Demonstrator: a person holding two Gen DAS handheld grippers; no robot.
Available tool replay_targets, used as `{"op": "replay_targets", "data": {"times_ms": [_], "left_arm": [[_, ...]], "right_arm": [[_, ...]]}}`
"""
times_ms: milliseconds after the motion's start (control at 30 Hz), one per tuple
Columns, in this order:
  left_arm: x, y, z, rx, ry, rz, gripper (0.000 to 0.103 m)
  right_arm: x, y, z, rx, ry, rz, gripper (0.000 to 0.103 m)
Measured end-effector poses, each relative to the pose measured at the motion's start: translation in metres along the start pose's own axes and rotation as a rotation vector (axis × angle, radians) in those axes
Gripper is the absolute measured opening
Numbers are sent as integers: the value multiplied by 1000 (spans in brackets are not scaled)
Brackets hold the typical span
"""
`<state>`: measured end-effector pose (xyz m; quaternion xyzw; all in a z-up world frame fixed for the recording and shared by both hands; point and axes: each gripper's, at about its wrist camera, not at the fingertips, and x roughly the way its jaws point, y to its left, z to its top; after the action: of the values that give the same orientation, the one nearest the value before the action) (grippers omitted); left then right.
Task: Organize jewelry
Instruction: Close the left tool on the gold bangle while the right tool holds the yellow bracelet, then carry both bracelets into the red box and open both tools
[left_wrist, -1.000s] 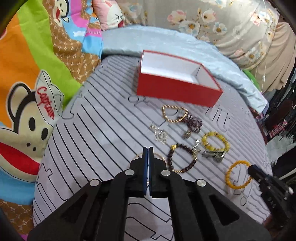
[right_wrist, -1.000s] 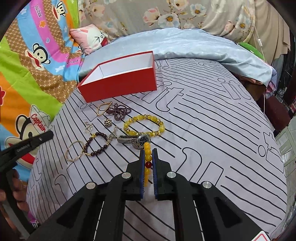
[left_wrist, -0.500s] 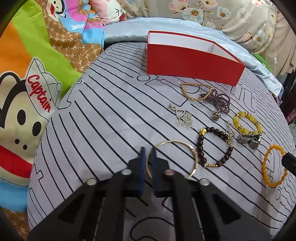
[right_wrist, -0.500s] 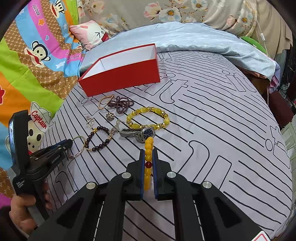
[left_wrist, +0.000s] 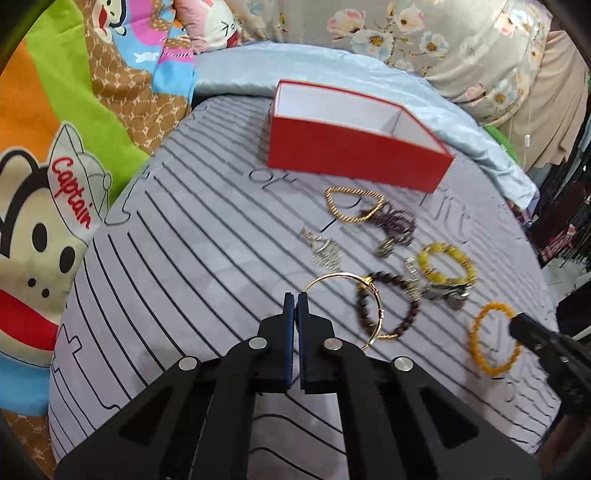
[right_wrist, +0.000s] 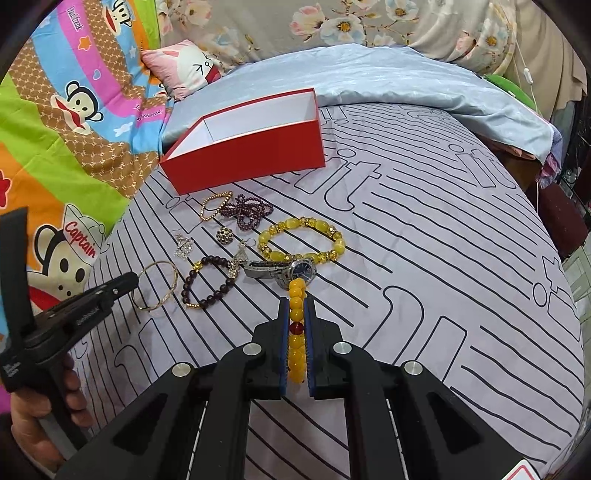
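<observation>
My right gripper jaws pinch the orange bead bracelet, strand running lengthwise between them; left gripper jaws pressed together on the gold bangle rim; red box lies far, slightly left; both must carry forward.

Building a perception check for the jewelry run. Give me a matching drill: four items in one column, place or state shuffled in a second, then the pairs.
Items:
1. orange bead bracelet
2. gold bangle
3. red box
4. wristwatch

Place or state:
A. open, nothing visible inside
B. pinched between the right gripper's pads
C. lying on the sheet beside the yellow bead bracelet
D. at the tip of the shut left gripper

Pairs: 1-B, 2-D, 3-A, 4-C
</observation>
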<state>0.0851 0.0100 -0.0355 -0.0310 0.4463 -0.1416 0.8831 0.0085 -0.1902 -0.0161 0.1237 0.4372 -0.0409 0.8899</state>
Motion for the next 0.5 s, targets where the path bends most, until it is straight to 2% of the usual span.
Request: {"op": "replay_targets", "data": {"times_ms": [233, 433, 500], "left_arm": [[-21, -12, 25, 5, -44, -43, 1], [-20, -20, 67, 4, -89, -73, 1], [-17, -23, 82, 12, -111, -74, 1]], "right_arm": [[-7, 7, 19, -25, -36, 24, 7], [-6, 16, 62, -64, -94, 64, 7], [-4, 19, 86, -74, -119, 86, 7]]}}
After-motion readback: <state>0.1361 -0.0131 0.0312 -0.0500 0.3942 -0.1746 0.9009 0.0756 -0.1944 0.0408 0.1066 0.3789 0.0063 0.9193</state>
